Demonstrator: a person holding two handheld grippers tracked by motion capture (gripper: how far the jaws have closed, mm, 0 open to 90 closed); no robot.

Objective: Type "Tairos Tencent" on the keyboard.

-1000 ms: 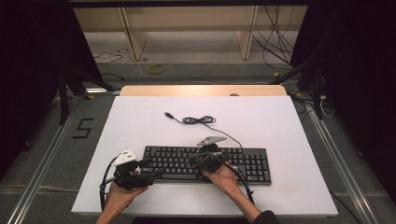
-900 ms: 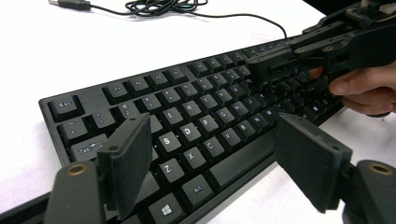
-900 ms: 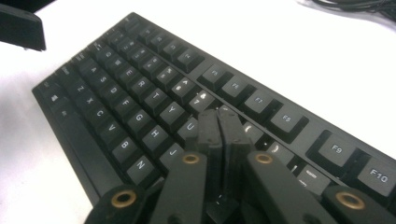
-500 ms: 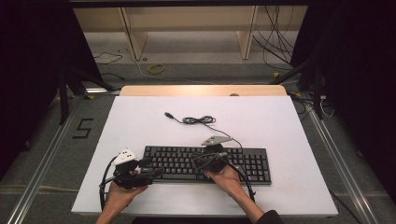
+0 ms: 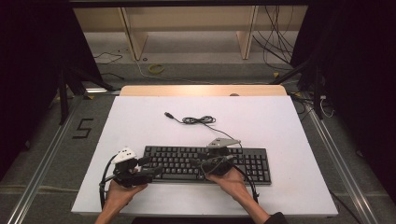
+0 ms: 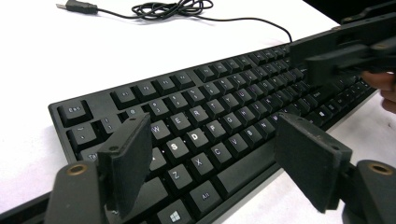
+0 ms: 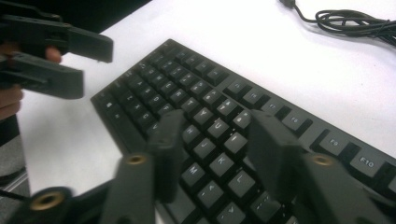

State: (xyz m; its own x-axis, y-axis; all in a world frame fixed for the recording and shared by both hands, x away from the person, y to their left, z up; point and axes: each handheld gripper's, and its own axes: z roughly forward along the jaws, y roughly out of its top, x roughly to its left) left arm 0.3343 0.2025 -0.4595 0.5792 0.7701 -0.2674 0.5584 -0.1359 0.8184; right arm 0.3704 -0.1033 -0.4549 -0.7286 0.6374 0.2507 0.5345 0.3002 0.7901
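Black gripper (image 5: 198,165) jaws, brass screws

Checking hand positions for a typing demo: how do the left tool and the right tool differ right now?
The left tool sits at the keyboard's left end, near its front edge; the right tool hovers over the middle keys. In their own views, the left's jaws gape wider than the right's, which have just been opening. Both are open, holding nothing.

High view looks forward and down over the whole counter (image 5: 280,121). Both gripper views sit close and low, facing across the shared keyboard (image 5: 205,163) from opposite ends.
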